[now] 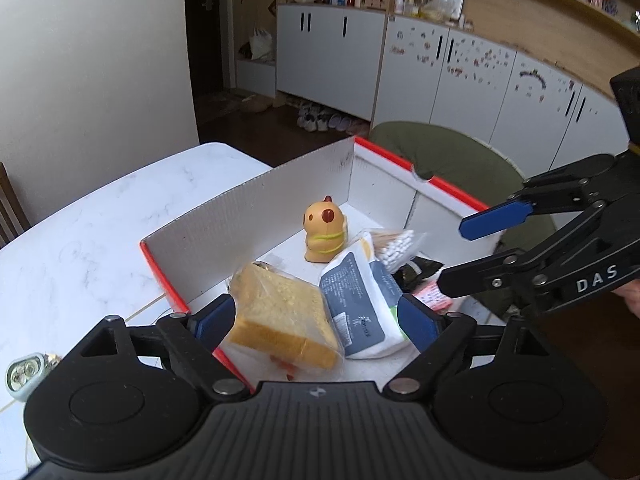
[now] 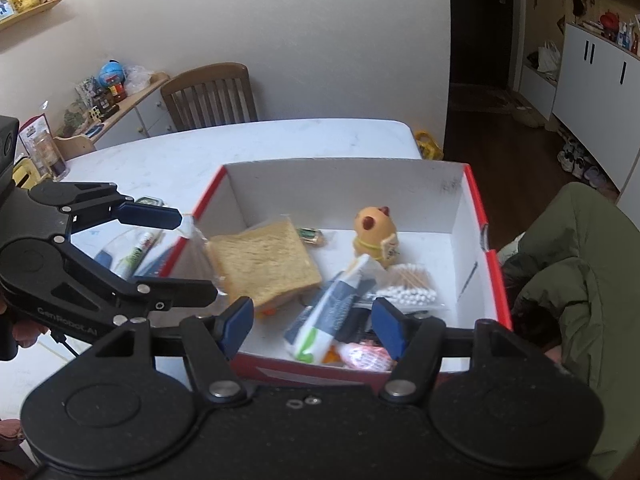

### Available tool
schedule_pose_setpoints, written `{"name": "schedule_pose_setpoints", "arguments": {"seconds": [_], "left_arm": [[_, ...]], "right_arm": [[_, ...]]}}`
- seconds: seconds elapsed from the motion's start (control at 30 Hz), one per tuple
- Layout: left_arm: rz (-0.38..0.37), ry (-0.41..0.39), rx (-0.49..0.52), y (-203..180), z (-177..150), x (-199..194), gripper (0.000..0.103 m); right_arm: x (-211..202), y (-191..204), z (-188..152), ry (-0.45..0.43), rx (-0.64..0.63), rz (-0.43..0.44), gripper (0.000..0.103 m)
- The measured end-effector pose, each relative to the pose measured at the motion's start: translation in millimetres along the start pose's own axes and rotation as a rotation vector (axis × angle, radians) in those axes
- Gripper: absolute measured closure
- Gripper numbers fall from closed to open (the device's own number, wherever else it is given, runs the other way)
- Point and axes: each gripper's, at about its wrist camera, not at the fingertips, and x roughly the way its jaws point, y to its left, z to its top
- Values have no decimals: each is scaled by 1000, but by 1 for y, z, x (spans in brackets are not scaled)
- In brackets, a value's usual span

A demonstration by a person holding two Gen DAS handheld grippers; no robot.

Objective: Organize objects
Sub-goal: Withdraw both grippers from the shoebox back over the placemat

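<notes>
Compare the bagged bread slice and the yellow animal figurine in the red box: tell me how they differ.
The bread slice is flat, square and tan, while the yellow figurine is rounded and bright yellow with dark red spots. The bread slice lies tilted, leaning toward the box's side wall; the figurine stands upright on the floor of the box. The bread slice is sealed in clear plastic; the figurine is bare. Both sit inside the red box, and neither gripper holds them.
</notes>
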Motion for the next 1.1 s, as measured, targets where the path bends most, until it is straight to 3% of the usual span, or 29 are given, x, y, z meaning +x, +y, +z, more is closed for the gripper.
{"name": "schedule_pose_setpoints", "arguments": {"seconds": [0.3, 0.57, 0.63, 0.83, 0.9, 1.1], "left_arm": [[-23, -83, -49, 20, -14, -49, 15], [4, -127, -97, 54, -34, -84, 12], [10, -133, -110, 64, -39, -90, 12], [24, -141, -145, 96, -60, -107, 9], [25, -139, -165, 107, -67, -111, 0], [47, -127, -196, 141, -89, -123, 0]], "right_arm": [[-8, 41, 2, -5, -16, 7, 37], [-5, 88, 7, -8, -30, 14, 37], [-3, 100, 9, -12, -34, 13, 23], [6, 137, 13, -15, -55, 17, 22], [11, 148, 14, -9, -58, 19, 21], [30, 181, 13, 17, -59, 38, 20]]}}
